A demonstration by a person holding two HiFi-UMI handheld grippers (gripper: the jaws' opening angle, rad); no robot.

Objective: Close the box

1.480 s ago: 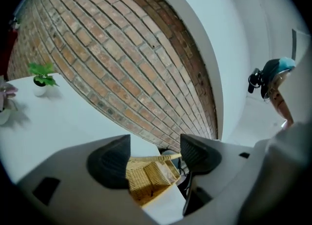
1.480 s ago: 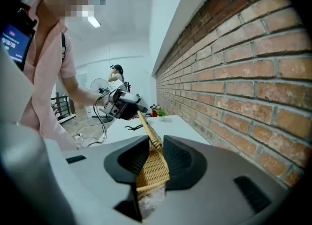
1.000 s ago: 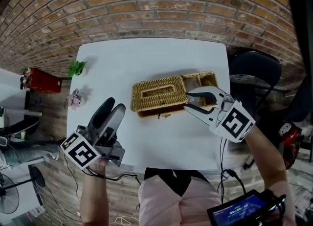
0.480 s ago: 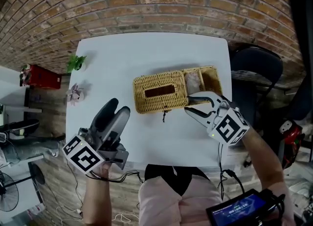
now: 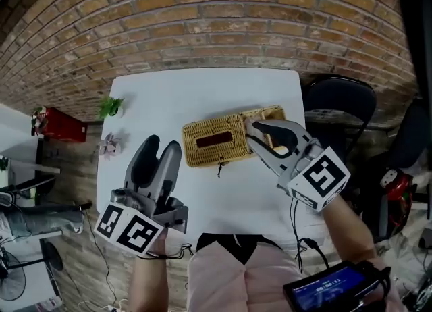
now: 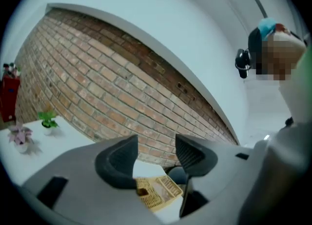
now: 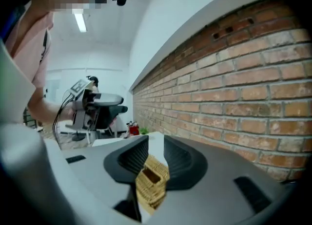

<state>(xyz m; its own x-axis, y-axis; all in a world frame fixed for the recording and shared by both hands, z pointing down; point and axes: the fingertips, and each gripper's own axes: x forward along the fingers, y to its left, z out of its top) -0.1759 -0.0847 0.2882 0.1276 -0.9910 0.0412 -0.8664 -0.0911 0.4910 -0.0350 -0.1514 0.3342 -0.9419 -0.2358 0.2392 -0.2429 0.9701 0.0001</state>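
Wicker box (image 5: 204,159), slotted lid (image 5: 233,128) flat

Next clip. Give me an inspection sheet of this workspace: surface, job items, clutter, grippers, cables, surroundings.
Surface: white table, set against the brick wall.
Job's things: wicker box near the middle; its slotted lid appears to lie flat on it; the right end is partly hidden behind the right gripper.
Clutter: small green plant and pink flower pot at the table's left edge.
Grippers: left gripper open, nothing between the jaws, over the near left; right gripper open, nothing gripped, above the box's right end; both have just been closing somewhat.
Cables: thin cables trail past the near edge.
Surroundings: black chair on the right, red object on the floor left.
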